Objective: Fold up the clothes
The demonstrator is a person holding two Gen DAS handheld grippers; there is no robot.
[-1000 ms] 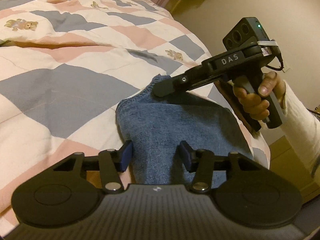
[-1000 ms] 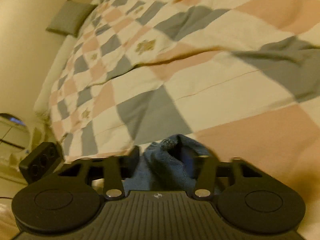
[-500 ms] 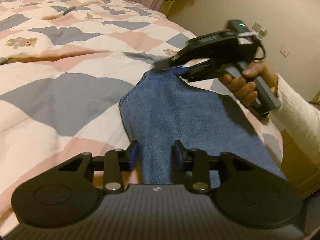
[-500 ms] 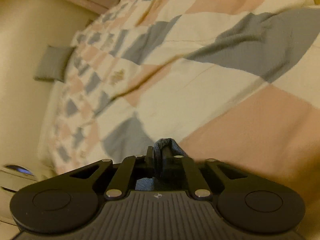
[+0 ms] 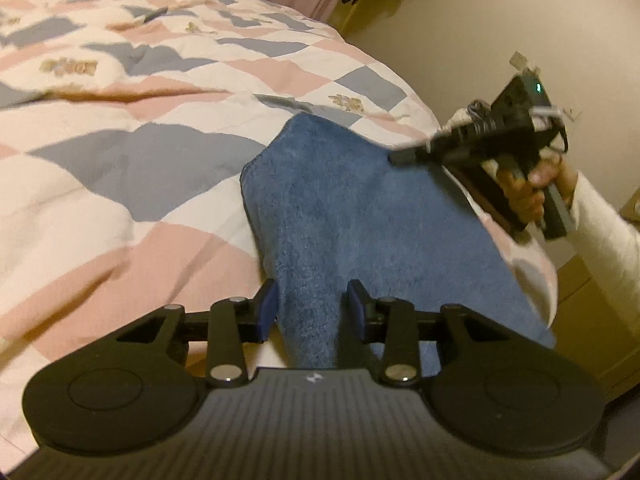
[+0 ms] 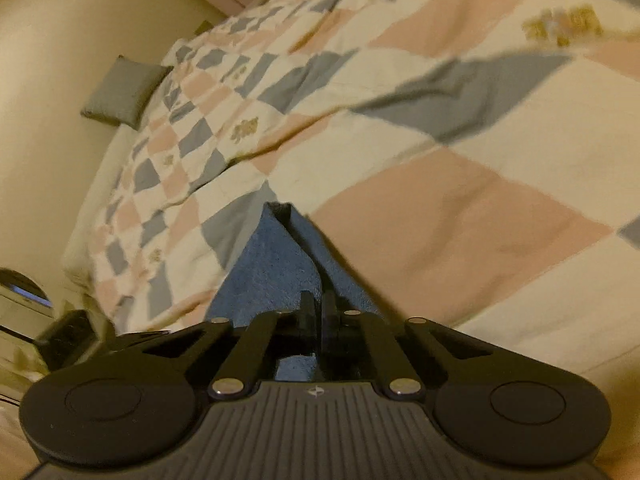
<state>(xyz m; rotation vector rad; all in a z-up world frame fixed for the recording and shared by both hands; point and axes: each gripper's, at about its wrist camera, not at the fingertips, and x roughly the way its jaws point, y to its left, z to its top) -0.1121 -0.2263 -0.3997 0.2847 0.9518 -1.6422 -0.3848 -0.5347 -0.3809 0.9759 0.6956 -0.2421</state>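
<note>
A blue towel (image 5: pixel 360 208) lies on the checked quilt (image 5: pixel 120 160) near the bed's right edge. My left gripper (image 5: pixel 312 308) has the towel's near end filling the gap between its blue pads (image 5: pixel 267 312), which press on it from both sides. In the left wrist view my right gripper (image 5: pixel 400 157), held by a hand (image 5: pixel 524 192), pinches the towel's right edge. The right wrist view shows this right gripper (image 6: pixel 319 308) shut on a raised ridge of the towel (image 6: pixel 276 264), pulled up from the quilt (image 6: pixel 440 220).
The bed's edge (image 5: pixel 548 280) drops away just right of the towel, with pale furniture (image 5: pixel 592 320) below and a white sleeve (image 5: pixel 600 240) over it. A grey pillow (image 6: pixel 120 92) lies at the bed's far end by the wall. Open quilt stretches left of the towel.
My right gripper closed on the towel's far corner, then carried it back to the right and toward the bed's edge. The left gripper's fingers narrowed onto the near end.
</note>
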